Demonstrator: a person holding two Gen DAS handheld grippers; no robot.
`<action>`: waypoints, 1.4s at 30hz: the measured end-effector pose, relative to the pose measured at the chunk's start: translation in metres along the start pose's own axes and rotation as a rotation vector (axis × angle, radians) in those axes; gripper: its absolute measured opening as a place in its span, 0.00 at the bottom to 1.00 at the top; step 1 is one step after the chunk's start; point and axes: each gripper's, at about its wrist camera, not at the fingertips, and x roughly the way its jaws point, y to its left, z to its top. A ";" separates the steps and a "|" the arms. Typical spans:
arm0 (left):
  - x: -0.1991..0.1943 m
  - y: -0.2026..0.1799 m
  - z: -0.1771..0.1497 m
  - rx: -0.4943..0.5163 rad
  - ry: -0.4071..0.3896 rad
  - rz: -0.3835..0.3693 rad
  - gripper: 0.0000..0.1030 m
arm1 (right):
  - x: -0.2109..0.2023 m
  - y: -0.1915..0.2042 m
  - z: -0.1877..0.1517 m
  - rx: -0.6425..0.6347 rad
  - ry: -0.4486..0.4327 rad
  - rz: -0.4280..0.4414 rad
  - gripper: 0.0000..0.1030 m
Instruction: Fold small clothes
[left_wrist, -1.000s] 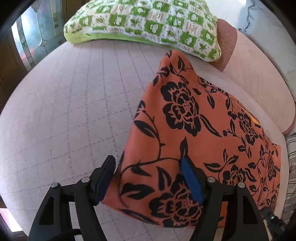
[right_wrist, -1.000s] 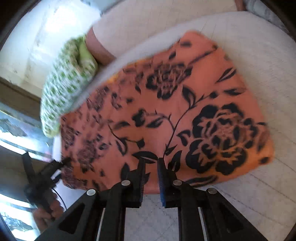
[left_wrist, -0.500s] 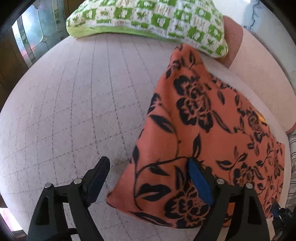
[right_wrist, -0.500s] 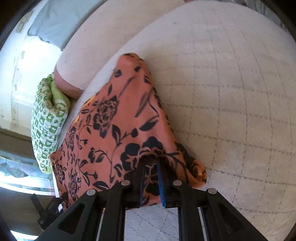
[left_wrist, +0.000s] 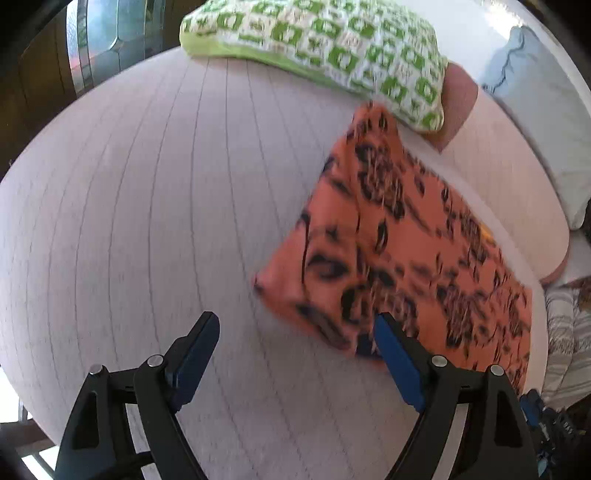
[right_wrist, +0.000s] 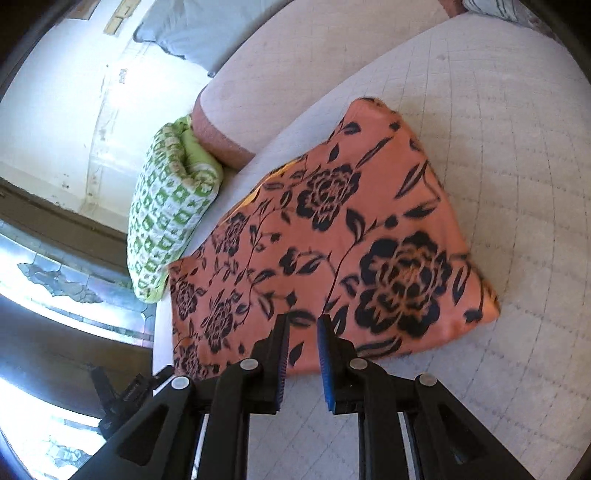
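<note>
Orange floral garment (right_wrist: 332, 240) folded on bed (left_wrist: 147, 203), beside green pillow (left_wrist: 332, 48). Left hand-held gripper (left_wrist: 295, 354) spread wide, empty; right hand-held gripper (right_wrist: 303, 332) slightly parted, fabric released.

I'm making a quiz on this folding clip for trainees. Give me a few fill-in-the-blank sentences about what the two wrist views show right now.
1. The garment is orange with a black ____ print.
2. The left gripper has its jaws wide ____, with no cloth between them.
3. The pillow beyond the garment is white and ____.
4. The right gripper has its jaws close together, with only a ____ gap between them, right at the garment's near edge.

Missing words: floral; open; green; narrow
</note>
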 end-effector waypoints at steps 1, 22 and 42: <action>0.003 -0.002 -0.005 0.000 0.016 -0.006 0.84 | -0.002 -0.002 -0.003 0.007 0.005 0.016 0.17; 0.024 0.001 0.003 -0.123 0.014 -0.167 0.84 | -0.006 -0.051 -0.034 0.266 -0.012 0.094 0.79; 0.058 -0.016 0.033 -0.210 -0.023 -0.302 0.69 | 0.031 -0.070 -0.002 0.422 -0.159 0.082 0.79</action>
